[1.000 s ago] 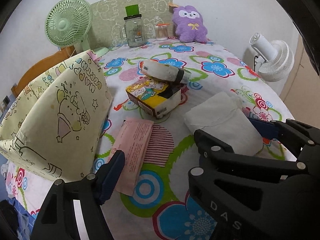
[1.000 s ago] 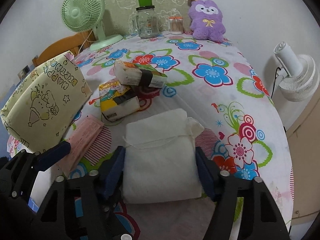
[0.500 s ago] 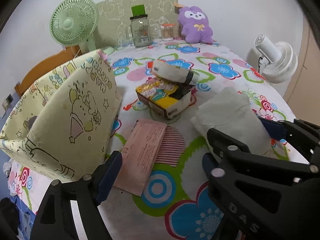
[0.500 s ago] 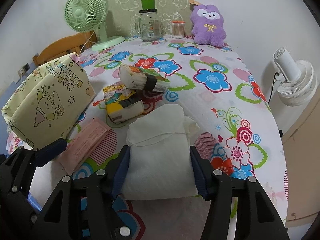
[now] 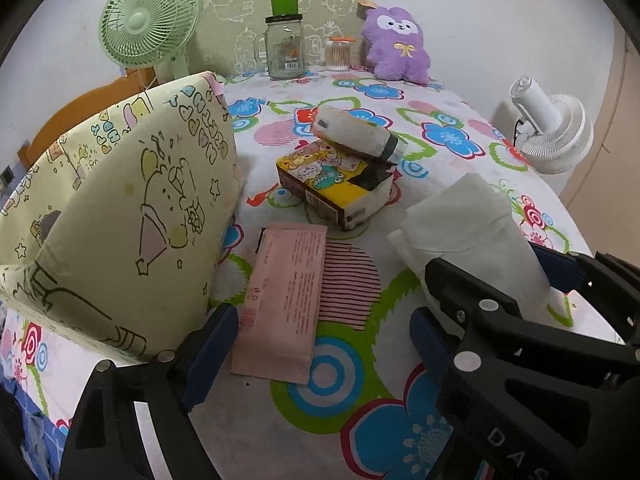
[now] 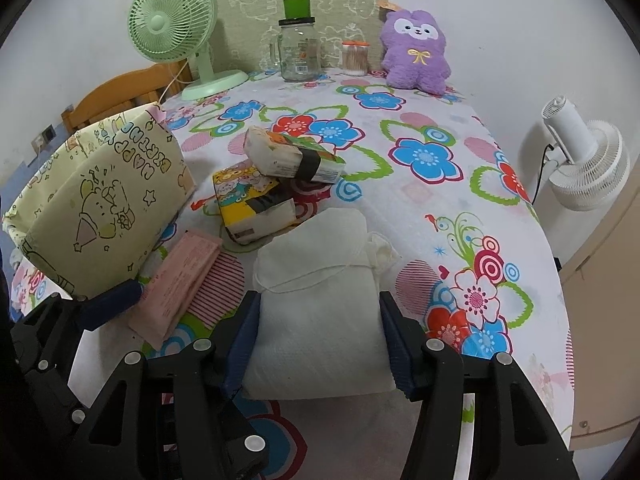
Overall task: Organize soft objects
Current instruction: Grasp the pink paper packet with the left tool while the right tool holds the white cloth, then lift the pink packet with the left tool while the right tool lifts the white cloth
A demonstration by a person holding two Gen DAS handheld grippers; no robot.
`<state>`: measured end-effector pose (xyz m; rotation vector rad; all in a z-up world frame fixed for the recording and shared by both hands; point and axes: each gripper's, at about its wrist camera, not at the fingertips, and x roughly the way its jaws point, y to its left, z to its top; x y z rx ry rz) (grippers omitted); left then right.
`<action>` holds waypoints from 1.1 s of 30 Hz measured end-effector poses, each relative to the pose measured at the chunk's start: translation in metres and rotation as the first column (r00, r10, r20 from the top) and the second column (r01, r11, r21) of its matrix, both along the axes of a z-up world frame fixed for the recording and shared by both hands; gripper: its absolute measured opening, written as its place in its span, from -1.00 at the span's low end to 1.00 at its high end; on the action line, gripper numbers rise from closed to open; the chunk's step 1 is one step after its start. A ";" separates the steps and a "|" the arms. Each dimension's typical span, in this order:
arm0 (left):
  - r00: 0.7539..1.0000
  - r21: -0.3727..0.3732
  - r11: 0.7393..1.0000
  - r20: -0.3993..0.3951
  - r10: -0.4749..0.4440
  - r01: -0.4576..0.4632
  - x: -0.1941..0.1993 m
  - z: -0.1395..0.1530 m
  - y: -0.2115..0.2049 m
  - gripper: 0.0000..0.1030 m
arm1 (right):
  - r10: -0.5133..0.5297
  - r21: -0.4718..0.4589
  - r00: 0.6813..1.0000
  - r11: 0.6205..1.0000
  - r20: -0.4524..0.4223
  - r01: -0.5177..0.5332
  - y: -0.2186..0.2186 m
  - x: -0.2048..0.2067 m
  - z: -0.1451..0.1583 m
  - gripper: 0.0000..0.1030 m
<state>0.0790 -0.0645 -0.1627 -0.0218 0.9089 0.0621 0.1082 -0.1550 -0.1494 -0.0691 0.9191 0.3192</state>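
Note:
A white soft fabric pack [image 6: 320, 304] lies near the table's front edge, and my right gripper [image 6: 316, 328] is shut on it, blue pads pressing both its sides. In the left wrist view the same pack [image 5: 472, 224] shows with the right gripper [image 5: 512, 276] on it. My left gripper [image 5: 320, 340] stands open astride the near end of a flat pink packet [image 5: 284, 300], pads apart from it. A cream cartoon-print fabric bag [image 5: 120, 220] stands at the left. A purple plush [image 6: 416, 48] sits at the far edge.
A yellow cartoon tissue pack [image 6: 252, 204] lies mid-table with a white banded pack [image 6: 292, 156] resting across it. Along the back stand a green fan [image 6: 172, 20], a glass jar [image 6: 298, 48] and a swab jar [image 6: 354, 58]. A white fan [image 6: 584, 160] stands off the table's right edge.
The right jaws have narrowed onto the white pack, and its sides are now pinched. The left jaws have spread slightly wider over the pink packet. Neither hand has shifted much.

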 end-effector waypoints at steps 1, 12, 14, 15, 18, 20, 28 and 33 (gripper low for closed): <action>1.000 -0.007 1.000 0.004 -0.001 0.001 -0.001 0.001 0.001 0.58 | -0.003 0.001 1.000 1.000 0.000 0.003 0.000 -0.001 0.000 0.18; 1.000 0.018 1.000 0.025 0.000 -0.001 0.001 0.002 -0.004 0.24 | -0.037 0.004 0.999 0.999 -0.001 0.037 -0.008 -0.001 0.002 0.18; 1.000 0.017 1.000 0.021 0.004 -0.005 0.003 0.002 -0.003 0.18 | -0.040 0.003 0.999 0.999 0.002 0.040 -0.009 -0.001 0.003 0.18; 1.000 0.016 1.000 0.021 0.009 -0.009 0.004 0.002 -0.003 0.15 | -0.041 0.005 0.999 0.999 0.003 0.041 -0.010 0.000 0.003 0.18; 1.000 0.016 1.000 0.020 0.021 -0.021 0.005 0.002 -0.001 -0.08 | -0.043 0.012 0.999 0.999 0.004 0.043 -0.011 0.001 0.003 0.18; 1.000 0.021 1.000 0.021 0.023 -0.023 0.005 0.002 -0.001 -0.18 | -0.040 0.018 0.999 0.999 0.002 0.040 -0.011 0.001 0.003 0.18; 1.000 -0.030 0.999 0.015 -0.022 0.022 0.000 0.002 -0.002 -0.56 | -0.034 0.019 0.999 0.999 0.004 0.034 -0.010 0.000 0.005 0.19; 0.999 -0.042 0.998 0.008 -0.036 0.037 -0.003 0.002 -0.005 -0.56 | -0.034 0.009 0.999 0.999 0.006 0.034 -0.010 -0.006 0.004 0.19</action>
